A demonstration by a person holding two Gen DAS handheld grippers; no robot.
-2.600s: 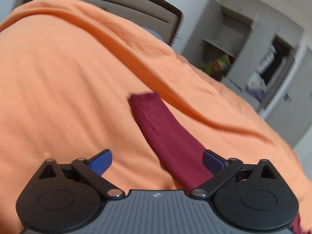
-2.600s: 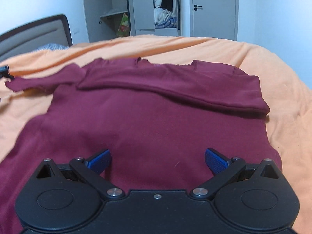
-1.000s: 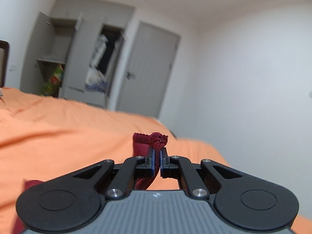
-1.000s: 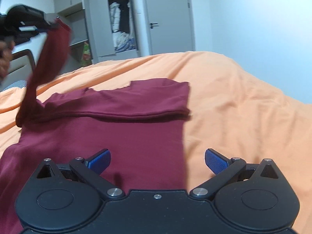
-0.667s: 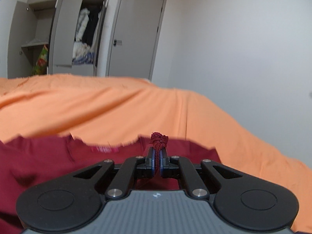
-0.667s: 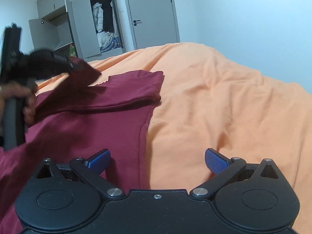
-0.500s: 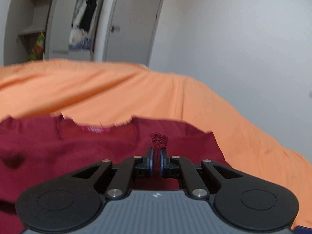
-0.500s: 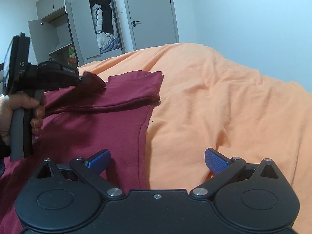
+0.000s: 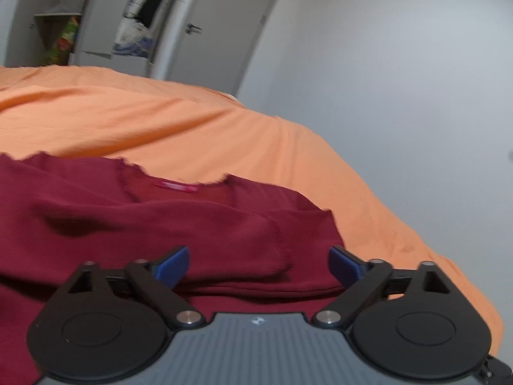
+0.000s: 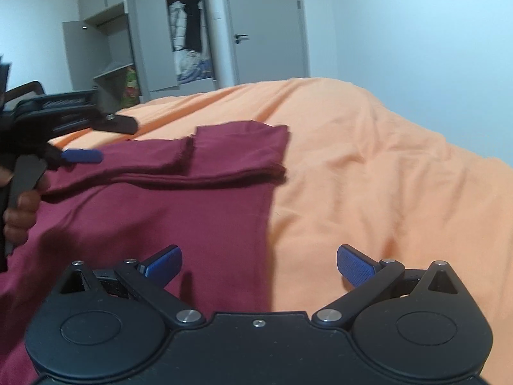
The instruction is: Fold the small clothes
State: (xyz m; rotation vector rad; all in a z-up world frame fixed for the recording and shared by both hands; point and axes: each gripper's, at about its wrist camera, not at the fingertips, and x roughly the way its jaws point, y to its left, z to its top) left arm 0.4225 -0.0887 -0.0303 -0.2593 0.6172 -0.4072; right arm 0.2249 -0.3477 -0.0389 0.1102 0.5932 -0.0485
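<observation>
Orange bedspread [image 10: 368, 166] fills most of both views, with the maroon top [image 10: 179, 211] spread flat on its left part, both sleeves folded across the chest so the long fold line runs left-right. Left gripper [image 9: 258, 264] hangs right over the sleeve cuff [image 9: 275, 240], jaws wide and empty. Right gripper [image 10: 258, 264], also spread with nothing in it, straddles the top's right side edge, so I'd say it's nearer for the next fold.

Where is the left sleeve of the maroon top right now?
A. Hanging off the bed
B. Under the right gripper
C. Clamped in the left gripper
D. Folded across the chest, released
D: the left sleeve lies across the maroon top, and the left gripper is open above it.
</observation>
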